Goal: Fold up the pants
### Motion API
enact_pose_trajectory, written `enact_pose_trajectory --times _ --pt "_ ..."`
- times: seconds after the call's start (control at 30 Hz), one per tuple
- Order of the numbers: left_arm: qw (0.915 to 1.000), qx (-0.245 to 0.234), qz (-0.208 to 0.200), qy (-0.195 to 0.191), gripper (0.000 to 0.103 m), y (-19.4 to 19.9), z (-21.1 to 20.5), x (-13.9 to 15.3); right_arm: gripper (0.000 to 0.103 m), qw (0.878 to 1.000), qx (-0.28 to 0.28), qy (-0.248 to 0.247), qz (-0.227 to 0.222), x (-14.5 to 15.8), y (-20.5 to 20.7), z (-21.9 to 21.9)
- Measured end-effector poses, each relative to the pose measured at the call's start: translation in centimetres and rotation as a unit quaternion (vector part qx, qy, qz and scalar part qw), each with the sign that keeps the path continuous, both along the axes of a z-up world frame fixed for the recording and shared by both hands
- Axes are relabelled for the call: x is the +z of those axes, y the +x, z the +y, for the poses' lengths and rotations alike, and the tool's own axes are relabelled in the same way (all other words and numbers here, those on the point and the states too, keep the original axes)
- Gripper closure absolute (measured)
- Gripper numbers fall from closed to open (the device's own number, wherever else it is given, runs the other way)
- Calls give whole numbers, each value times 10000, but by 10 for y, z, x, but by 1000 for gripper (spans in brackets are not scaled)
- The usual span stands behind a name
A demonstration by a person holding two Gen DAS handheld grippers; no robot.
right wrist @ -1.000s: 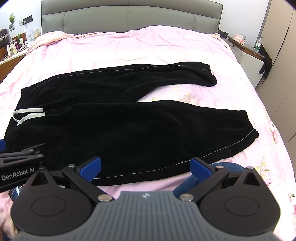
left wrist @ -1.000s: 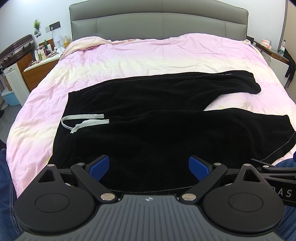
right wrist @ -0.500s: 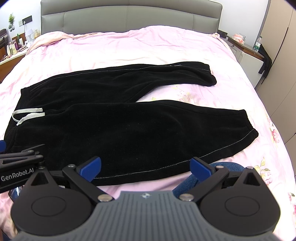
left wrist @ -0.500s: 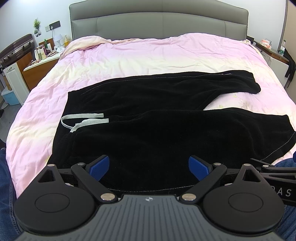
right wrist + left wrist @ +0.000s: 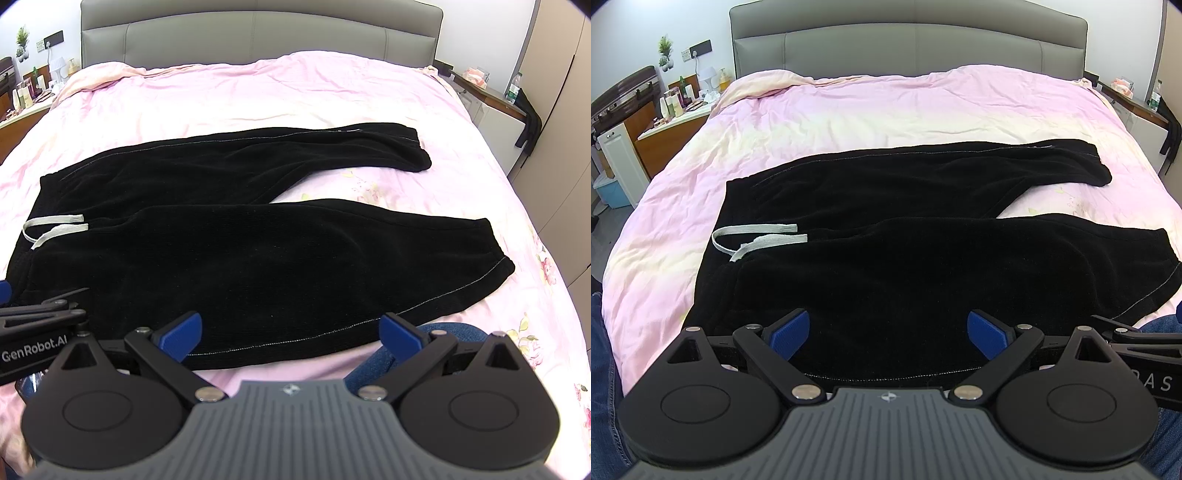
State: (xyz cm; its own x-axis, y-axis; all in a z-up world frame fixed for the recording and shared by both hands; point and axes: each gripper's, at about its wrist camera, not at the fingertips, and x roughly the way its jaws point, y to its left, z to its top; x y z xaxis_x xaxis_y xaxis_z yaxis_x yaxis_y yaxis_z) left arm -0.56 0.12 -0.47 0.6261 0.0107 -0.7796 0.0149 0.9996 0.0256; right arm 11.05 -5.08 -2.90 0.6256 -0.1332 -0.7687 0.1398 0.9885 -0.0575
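Black pants (image 5: 886, 236) lie flat across the pink bed, waistband at the left with a grey drawstring (image 5: 757, 240), both legs running right and spread apart. They also show in the right wrist view (image 5: 240, 240). My left gripper (image 5: 888, 334) is open and empty above the near edge of the near leg. My right gripper (image 5: 291, 334) is open and empty above the near leg's lower hem side, just at the bed's front edge. Each gripper shows at the other view's edge.
The pink duvet (image 5: 886, 110) covers the bed, with a grey headboard (image 5: 908, 44) behind. A cluttered bedside cabinet (image 5: 676, 110) stands at the left, and a nightstand (image 5: 495, 103) and wardrobe (image 5: 554, 129) at the right. Jeans-clad knees (image 5: 443, 332) sit at the front edge.
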Motion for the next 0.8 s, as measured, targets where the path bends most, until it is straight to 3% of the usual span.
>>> enact_pose_trajectory --times 0.57,0.7,0.8 --pt "9999 -78 37 -74 0 3 4 -3 5 10000 96 -22 0 -5 3 3" --pt "9980 -596 -201 -48 0 3 14 -10 5 9994 315 18 -135 -8 7 1" --pt "9935 -1070 -200 317 0 3 21 -24 5 9969 685 -91 -386 -14 9 0"
